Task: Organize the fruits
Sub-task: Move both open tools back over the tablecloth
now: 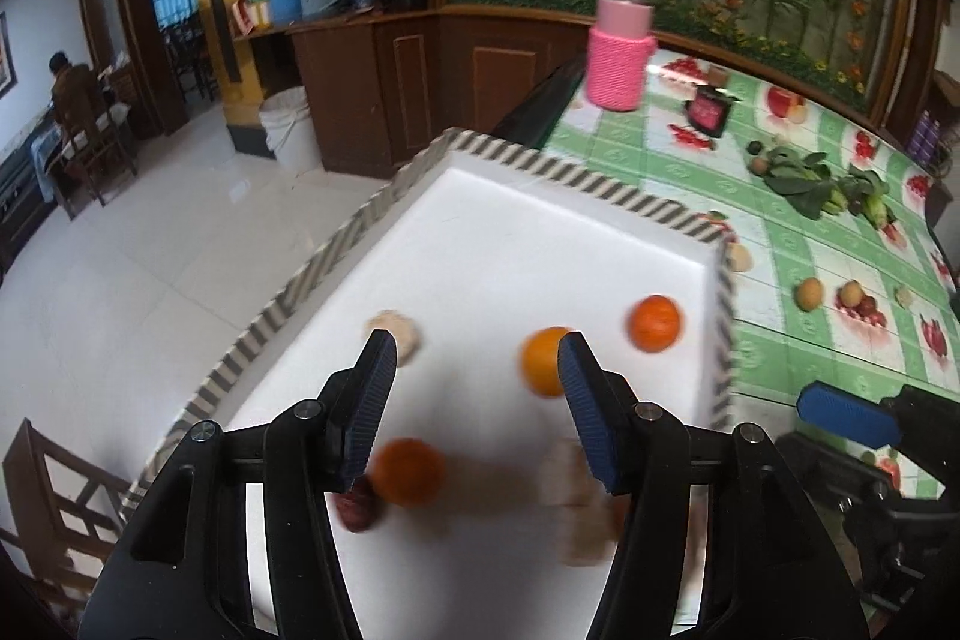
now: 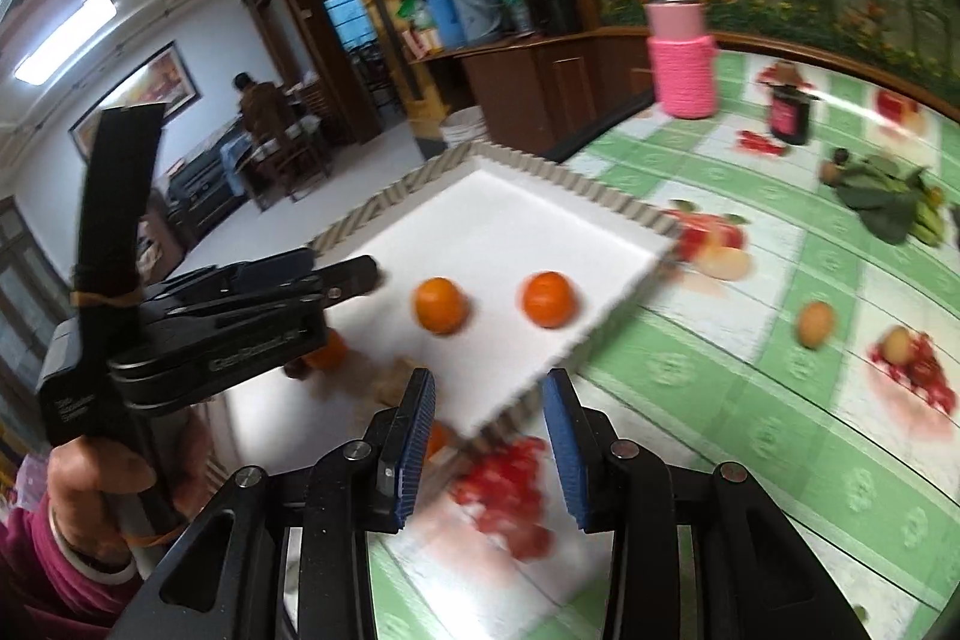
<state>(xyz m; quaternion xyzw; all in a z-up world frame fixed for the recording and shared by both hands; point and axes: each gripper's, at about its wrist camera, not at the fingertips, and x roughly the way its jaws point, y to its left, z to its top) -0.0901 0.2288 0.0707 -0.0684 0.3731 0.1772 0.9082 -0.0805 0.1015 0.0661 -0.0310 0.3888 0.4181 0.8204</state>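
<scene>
A white tray with a striped rim lies on the table edge. In it are three oranges, a beige lump and a dark red fruit. My left gripper hovers open above the tray with nothing between its fingers. My right gripper is open and empty over the tray's near corner. Two small brown fruits lie on the tablecloth to the right. In the right wrist view a hand holds the left gripper over the tray's left side.
A pink-sleeved bottle, a dark jar and leafy greens stand on the green fruit-print tablecloth beyond the tray. Left of the tray the table ends above a tiled floor. A person sits far off at a table.
</scene>
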